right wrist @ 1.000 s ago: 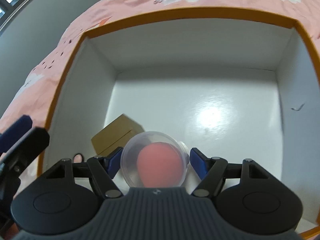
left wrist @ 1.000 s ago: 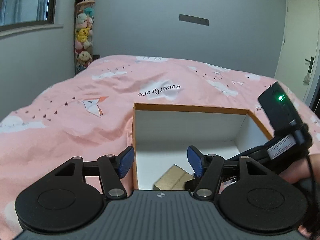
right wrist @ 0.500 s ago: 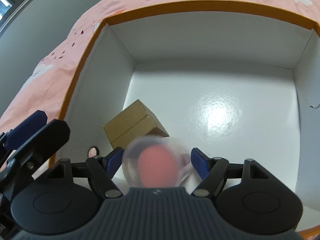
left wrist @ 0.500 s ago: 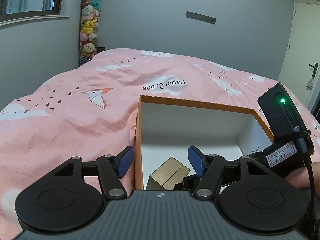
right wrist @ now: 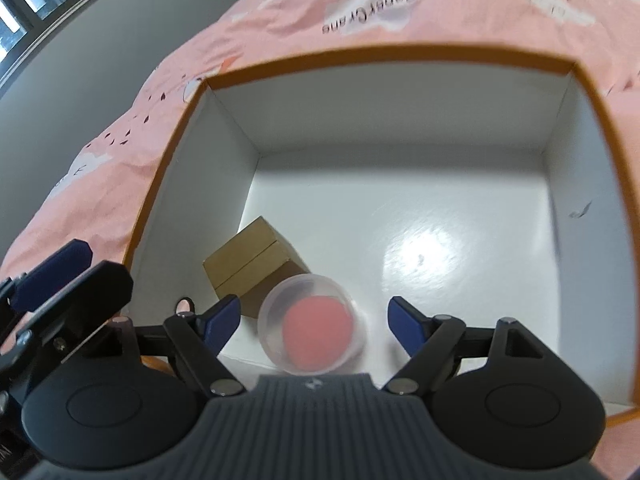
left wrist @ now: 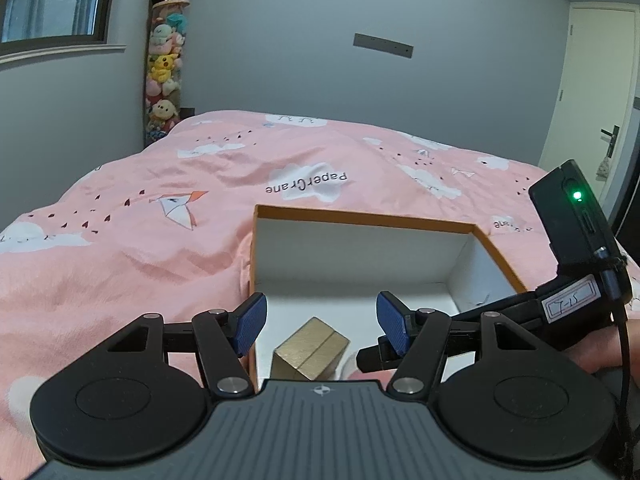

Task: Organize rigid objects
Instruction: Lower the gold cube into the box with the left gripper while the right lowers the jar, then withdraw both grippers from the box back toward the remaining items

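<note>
- Bed, pink quilt, fills the middle of the left wrist view. No bench here; everything sits on the quilt.
- Box, orange rim, white inside, lies open on the bed; takes most of the right wrist view, centre of the left.
- Carton, small brown cardboard, on the box floor near the left wall, lower left of the right view.
- Tub, clear and round with a pink thing inside, lower centre of the right view, just right of the carton, maybe touching it. Slightly blurred, so cannot tell if it has settled on the floor.
- Right gripper: fingers opening, blue pads clear of the tub on both sides. Tub between them, not gripped.
- Left gripper: fingers spread, nothing held; hangs at the box's near-left corner, carton visible beyond the gap.
- Step, as I judge it: dropping the tub into the box, release just made.
- Next move likely calls for lifting the right gripper straight out without knocking tub or carton, then fetching another piece. None shows on the quilt in either view.
</note>
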`<action>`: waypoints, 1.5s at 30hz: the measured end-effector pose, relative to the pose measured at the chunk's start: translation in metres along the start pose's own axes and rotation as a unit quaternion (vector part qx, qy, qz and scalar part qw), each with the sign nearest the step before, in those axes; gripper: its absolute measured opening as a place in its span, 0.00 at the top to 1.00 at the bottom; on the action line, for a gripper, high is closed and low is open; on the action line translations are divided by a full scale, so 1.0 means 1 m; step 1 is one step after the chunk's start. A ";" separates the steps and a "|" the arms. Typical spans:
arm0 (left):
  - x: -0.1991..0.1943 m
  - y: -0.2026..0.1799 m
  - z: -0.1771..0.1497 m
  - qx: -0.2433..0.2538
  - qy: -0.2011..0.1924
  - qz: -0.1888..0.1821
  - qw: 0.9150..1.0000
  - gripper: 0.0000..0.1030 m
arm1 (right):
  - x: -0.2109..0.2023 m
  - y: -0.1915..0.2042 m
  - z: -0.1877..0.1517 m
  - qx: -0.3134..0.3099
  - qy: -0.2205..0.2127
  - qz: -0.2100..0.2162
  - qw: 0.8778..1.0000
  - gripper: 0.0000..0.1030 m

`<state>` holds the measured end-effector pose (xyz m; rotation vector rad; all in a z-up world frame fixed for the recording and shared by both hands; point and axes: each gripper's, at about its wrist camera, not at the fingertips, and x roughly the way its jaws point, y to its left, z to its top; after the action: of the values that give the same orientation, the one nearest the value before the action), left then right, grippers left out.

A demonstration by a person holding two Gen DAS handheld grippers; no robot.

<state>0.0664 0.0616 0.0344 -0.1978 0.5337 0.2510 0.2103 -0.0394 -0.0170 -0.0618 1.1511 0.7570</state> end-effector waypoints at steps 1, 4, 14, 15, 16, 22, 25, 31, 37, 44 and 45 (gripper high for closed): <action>-0.003 -0.002 0.000 0.003 -0.001 -0.001 1.000 0.28 | -0.005 0.002 -0.003 -0.011 -0.011 -0.007 1.000 0.22; -0.008 -0.008 0.000 0.008 0.000 -0.003 1.000 0.28 | -0.020 0.005 -0.011 -0.036 -0.046 -0.028 0.998 0.20; -0.027 -0.019 -0.005 0.031 -0.004 0.006 0.999 0.28 | -0.076 0.006 -0.052 -0.076 -0.144 -0.075 0.984 0.16; -0.030 -0.019 -0.006 0.031 -0.006 0.006 0.999 0.28 | -0.081 0.008 -0.057 -0.084 -0.150 -0.078 0.982 0.16; -0.032 -0.020 -0.007 0.035 -0.008 0.006 0.999 0.27 | -0.084 0.010 -0.061 -0.089 -0.154 -0.083 0.981 0.16; -0.039 -0.021 -0.015 0.050 0.023 -0.010 0.998 0.23 | -0.095 0.008 -0.085 -0.083 -0.143 -0.095 0.982 0.10; -0.040 -0.019 -0.023 0.040 0.043 -0.014 0.998 0.23 | -0.094 0.004 -0.098 -0.080 -0.125 -0.099 0.984 0.09; -0.036 -0.009 -0.040 0.005 0.094 -0.025 0.995 0.21 | -0.086 -0.006 -0.119 -0.048 -0.082 -0.091 0.991 0.09; -0.033 0.012 -0.055 -0.034 0.144 -0.014 0.989 0.17 | -0.078 -0.006 -0.129 -0.038 -0.054 -0.081 0.995 0.09; -0.030 0.027 -0.068 -0.049 0.202 -0.023 0.978 0.17 | -0.067 -0.004 -0.140 -0.039 -0.028 -0.066 0.997 0.09; -0.030 0.027 -0.070 -0.043 0.212 -0.021 0.976 0.17 | -0.066 -0.003 -0.141 -0.041 -0.024 -0.063 0.997 0.09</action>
<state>0.0004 0.0641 -0.0125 -0.3511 0.9429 0.1914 0.0871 -0.1338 -0.0241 -0.1815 1.0598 0.6891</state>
